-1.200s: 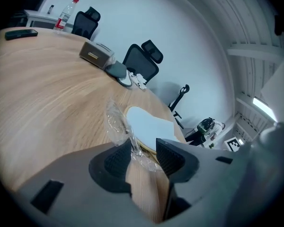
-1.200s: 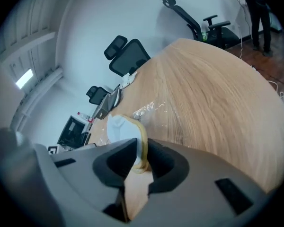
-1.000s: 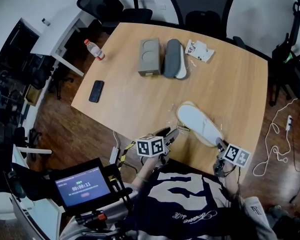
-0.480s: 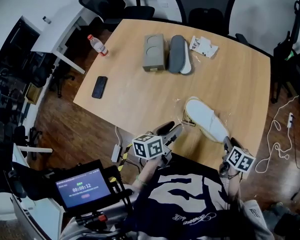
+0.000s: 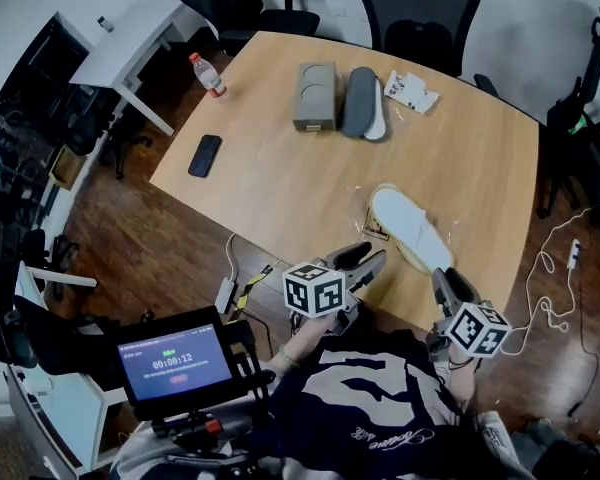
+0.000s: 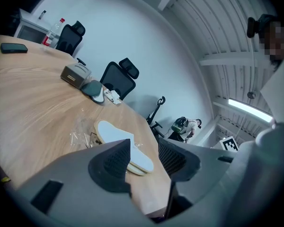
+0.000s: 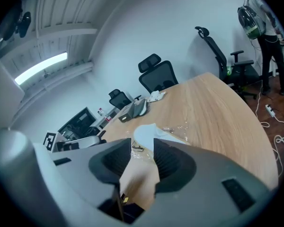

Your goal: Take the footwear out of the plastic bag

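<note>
One white slipper (image 5: 408, 228) lies flat near the front edge of the desk (image 5: 280, 188). Crumpled clear plastic bag (image 5: 363, 211) shows at its far-left end, touching it. Whether that end is inside the bag or only lying on it is hard to tell.

The left tool (image 6: 144, 151) and the right tool (image 7: 141, 148) hover just off the desk edge on either side of the slipper. Each has its jaws spread apart with nothing between them.

The task looks to be between grips, with bag and slipper not fully separated. The next move likely calls for one tool to pinch the loose plastic and pin it, while the other closes on the slipper's near end and draws it clear.

Farther across the desk are a grey box (image 5: 315, 96), a dark pair of slippers (image 5: 365, 103) just beside it, a phone (image 5: 205, 155) and a bottle (image 5: 209, 74). Office chairs (image 5: 420, 8) ring the desk over a wooden floor (image 5: 180, 238).
</note>
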`<state>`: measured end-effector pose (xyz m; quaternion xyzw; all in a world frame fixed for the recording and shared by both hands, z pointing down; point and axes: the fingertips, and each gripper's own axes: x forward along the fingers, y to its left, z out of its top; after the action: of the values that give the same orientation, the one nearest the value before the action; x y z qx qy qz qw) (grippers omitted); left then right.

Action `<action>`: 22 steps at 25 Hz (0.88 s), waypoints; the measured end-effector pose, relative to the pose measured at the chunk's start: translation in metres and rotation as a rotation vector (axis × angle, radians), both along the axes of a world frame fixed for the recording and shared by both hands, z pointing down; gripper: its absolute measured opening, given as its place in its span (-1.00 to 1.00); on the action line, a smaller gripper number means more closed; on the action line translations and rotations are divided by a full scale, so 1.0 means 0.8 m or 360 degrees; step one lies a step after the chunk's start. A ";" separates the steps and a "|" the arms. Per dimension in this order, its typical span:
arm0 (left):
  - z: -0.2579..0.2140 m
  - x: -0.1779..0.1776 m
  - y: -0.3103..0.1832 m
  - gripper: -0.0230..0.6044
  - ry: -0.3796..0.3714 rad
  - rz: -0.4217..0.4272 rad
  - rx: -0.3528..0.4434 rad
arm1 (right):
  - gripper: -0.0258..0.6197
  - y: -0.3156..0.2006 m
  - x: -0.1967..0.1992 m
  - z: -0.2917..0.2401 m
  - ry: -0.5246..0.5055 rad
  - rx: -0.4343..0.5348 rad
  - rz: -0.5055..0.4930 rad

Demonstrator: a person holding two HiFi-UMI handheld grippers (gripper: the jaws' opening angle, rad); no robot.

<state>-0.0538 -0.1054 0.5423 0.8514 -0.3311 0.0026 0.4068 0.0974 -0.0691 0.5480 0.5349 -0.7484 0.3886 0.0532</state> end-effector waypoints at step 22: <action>-0.034 0.110 0.304 -0.33 -0.0025 -0.0358 -0.0012 | -0.92 0.264 0.038 -0.023 -0.0131 0.0017 -0.0559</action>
<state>0.0342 0.1378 0.5151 0.8074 -0.4276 -0.0351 0.4051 0.1281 0.1420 0.5293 0.3797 -0.8340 0.3908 0.0868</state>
